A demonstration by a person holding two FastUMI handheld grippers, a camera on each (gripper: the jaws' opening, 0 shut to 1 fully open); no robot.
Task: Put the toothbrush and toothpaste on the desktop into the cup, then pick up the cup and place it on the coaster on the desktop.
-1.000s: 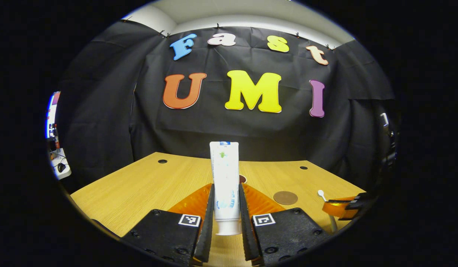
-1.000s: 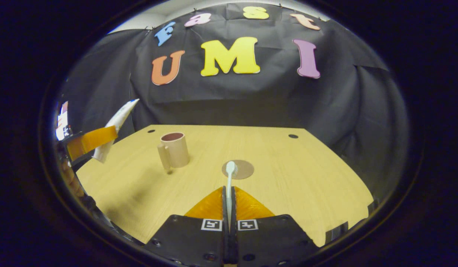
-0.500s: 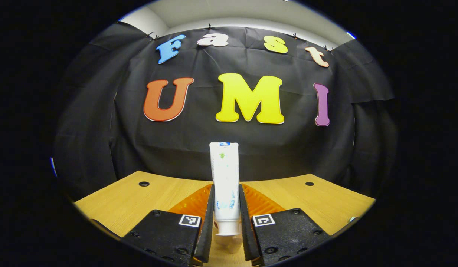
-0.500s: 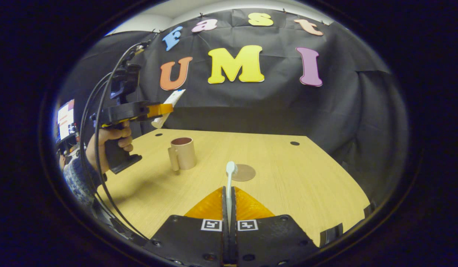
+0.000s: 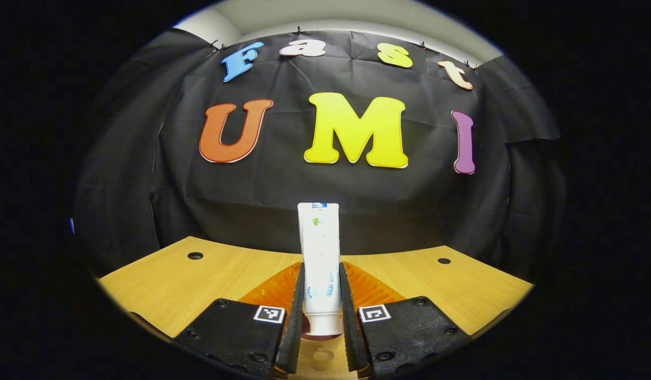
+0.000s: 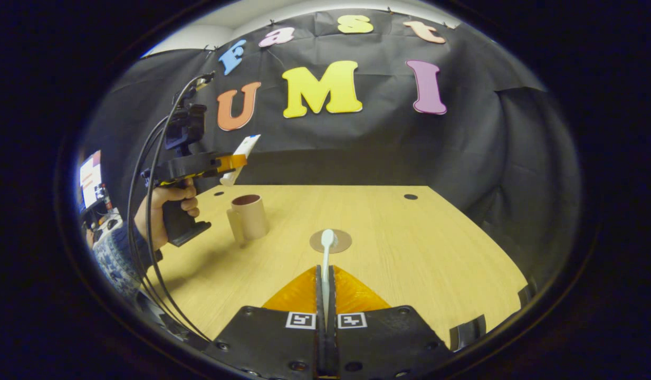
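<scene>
two grippers up off the light wood-grain bench, each pinching something. left gripper clamped on a white plastic toothpaste tube with small blue and green print, both fingers pressed against its sides, cap end pointing down between them, flat crimped end sticking up in front of the black cloth wall. below the cap, a bit of dark rim and something pale and round, too blurry to call for sure.

from the right gripper view: right gripper squeezed tight on a thin white toothbrush, handle sandwiched between the fingers, head poking out forward and lined up over a flat round brown coaster lying mid-bench. can't tell how high above it. off to the left, a beige cylindrical cup with a handle, standing upright on the bench, dark inside, well apart from the coaster. above and a touch left of the cup, the left gripper again, held by a hand with a patterned knit sleeve, black cables looping down from it, toothpaste tube tilted in its grip, hanging in the air just over the cup's rim, not inside. couple of small dark holes near the far edge of the bench. lit screen far left past the cloth.
</scene>
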